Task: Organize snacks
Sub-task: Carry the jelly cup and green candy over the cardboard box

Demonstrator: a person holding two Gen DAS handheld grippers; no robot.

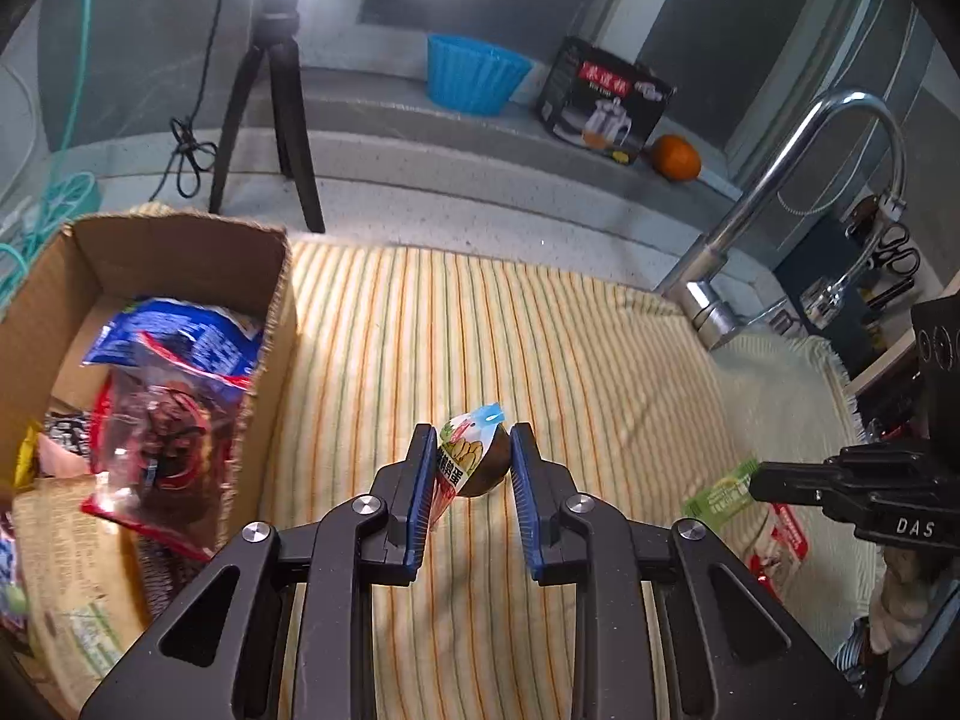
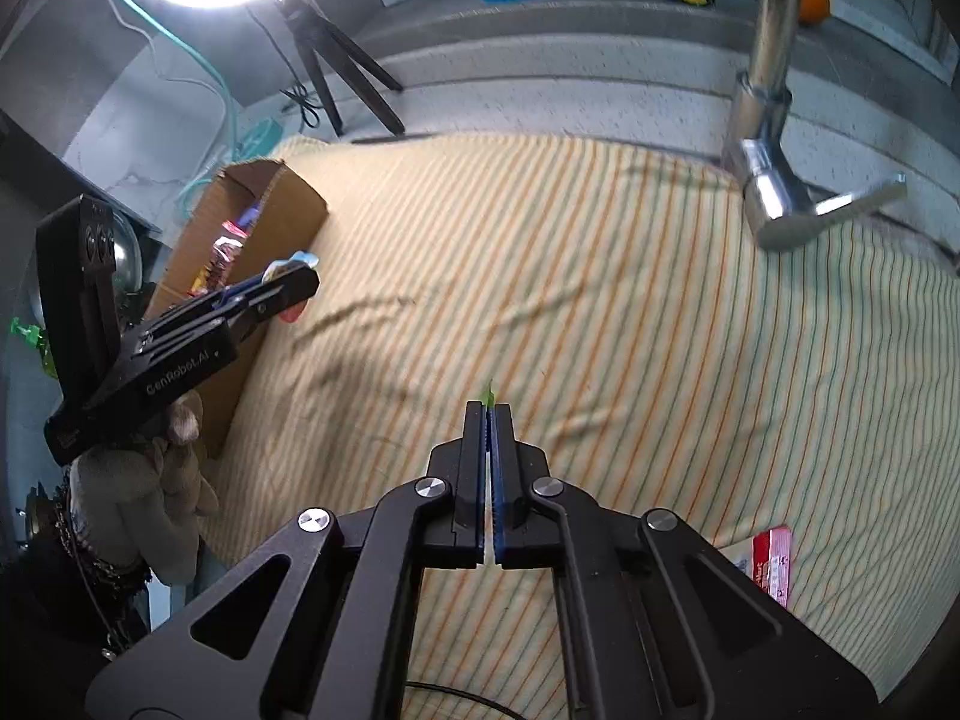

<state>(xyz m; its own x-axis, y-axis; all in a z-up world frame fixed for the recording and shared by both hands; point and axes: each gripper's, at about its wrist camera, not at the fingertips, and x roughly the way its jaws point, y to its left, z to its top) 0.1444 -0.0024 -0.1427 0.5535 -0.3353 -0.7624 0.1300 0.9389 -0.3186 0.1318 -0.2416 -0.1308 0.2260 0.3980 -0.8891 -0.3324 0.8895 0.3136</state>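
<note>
My left gripper [image 1: 471, 456] is shut on a small egg-shaped snack packet [image 1: 471, 456] with a blue tip, held above the striped cloth [image 1: 540, 330], just right of the cardboard box [image 1: 282, 300]. The box holds several snack bags, a blue one [image 1: 180, 336] and a red one [image 1: 162, 438] on top. My right gripper [image 2: 489, 411] is shut on a thin green packet; only its green tip [image 2: 490, 393] shows there, and its face [image 1: 720, 495] shows in the left wrist view. The left gripper [image 2: 288, 291] also appears in the right wrist view beside the box [image 2: 288, 204].
A red-and-white packet [image 2: 774, 564] lies on the cloth at the right [image 1: 780, 540]. A chrome faucet [image 1: 780, 180] rises at the cloth's far right edge. A tripod [image 1: 276, 120], blue basket [image 1: 474, 75], black carton [image 1: 606, 102] and orange [image 1: 677, 157] stand on the back ledges.
</note>
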